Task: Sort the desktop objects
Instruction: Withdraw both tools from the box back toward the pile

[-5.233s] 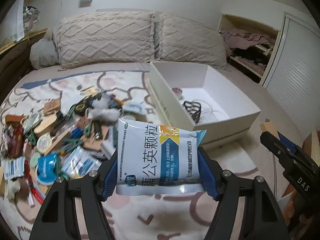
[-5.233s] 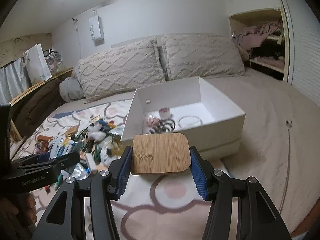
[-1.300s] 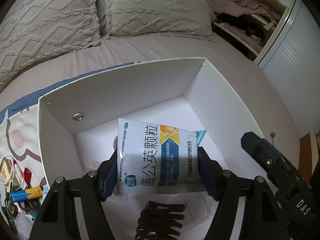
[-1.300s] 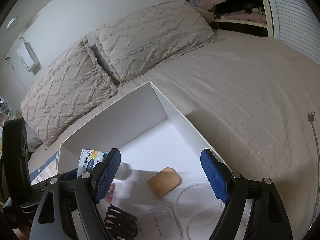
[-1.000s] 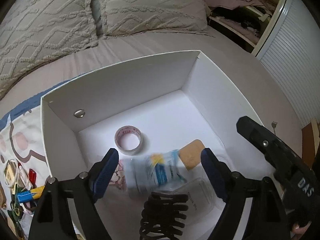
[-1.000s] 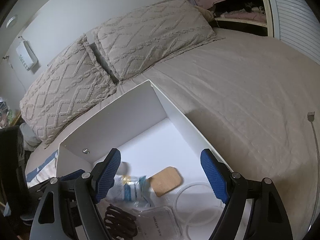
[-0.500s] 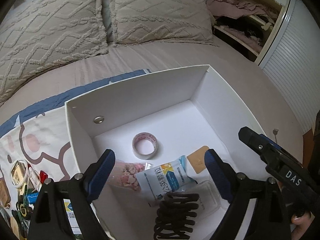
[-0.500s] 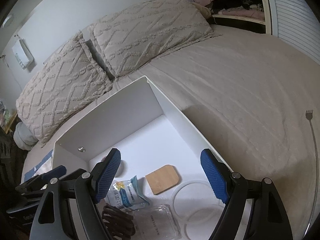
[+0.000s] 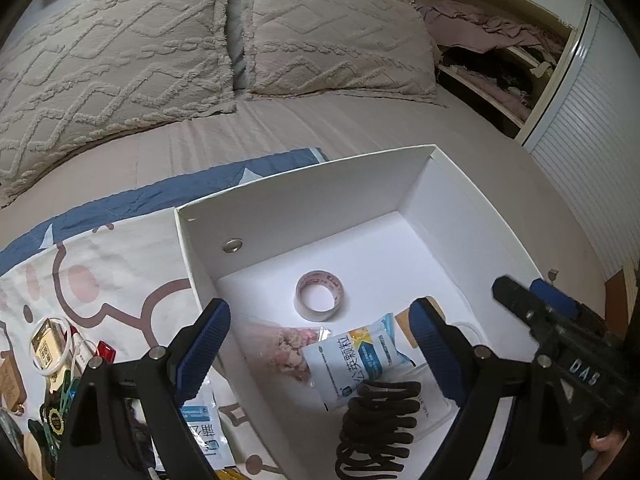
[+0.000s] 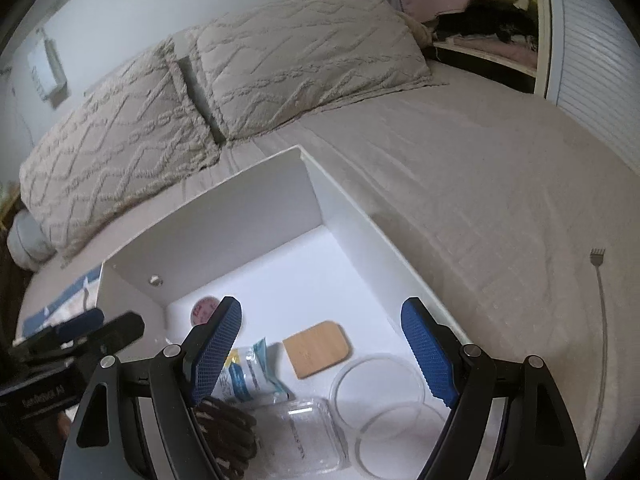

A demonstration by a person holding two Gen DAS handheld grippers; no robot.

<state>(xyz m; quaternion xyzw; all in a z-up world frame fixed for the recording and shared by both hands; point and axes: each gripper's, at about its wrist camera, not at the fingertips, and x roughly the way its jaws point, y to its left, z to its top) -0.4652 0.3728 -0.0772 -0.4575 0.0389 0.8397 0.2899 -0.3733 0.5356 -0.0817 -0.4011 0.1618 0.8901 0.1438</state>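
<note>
On the quilted bed point(image 10: 480, 168), a rectangular white box point(image 9: 304, 204) holds a glossy sachet point(image 9: 356, 360).

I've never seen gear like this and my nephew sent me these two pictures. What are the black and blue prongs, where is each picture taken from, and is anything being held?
There is no robot here: a person holds a hand tool with two jaws in each hand. A wide-angle camera on each tool looks forward along them.

One picture is from the left gripper, the other from the right gripper. Both stand open and hold nothing.

Below them a white box sits on a bed. Inside lie a tape roll, a medicine sachet, a wooden piece, a black hair clip, a clear plastic case and clear rings. Left of the box, more small things wait on a patterned blanket.
</note>
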